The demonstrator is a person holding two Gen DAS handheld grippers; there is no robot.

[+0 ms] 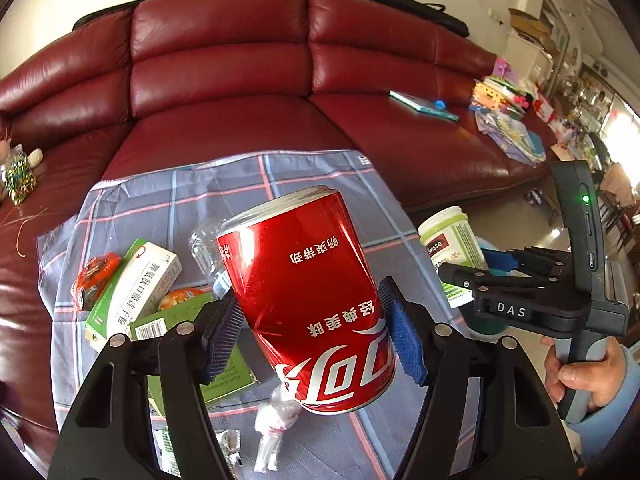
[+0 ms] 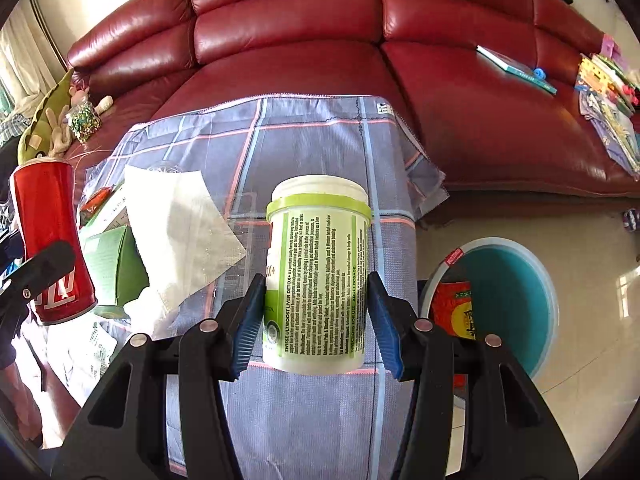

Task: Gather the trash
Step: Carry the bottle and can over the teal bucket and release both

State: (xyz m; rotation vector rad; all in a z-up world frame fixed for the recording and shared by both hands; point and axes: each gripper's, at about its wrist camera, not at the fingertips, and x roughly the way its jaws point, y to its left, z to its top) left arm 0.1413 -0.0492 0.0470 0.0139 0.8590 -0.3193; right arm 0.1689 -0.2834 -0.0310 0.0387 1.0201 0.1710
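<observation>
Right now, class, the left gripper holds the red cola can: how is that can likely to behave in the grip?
The red cola can is probably light and empty, since it hangs tilted and upside down in the left gripper. Its glossy wall looks slippery, so it may twist between the blue pads. The thin metal would likely dent if squeezed harder.

Tilted red can [image 1: 308,304], upright supplement jar [image 2: 318,276]
</observation>
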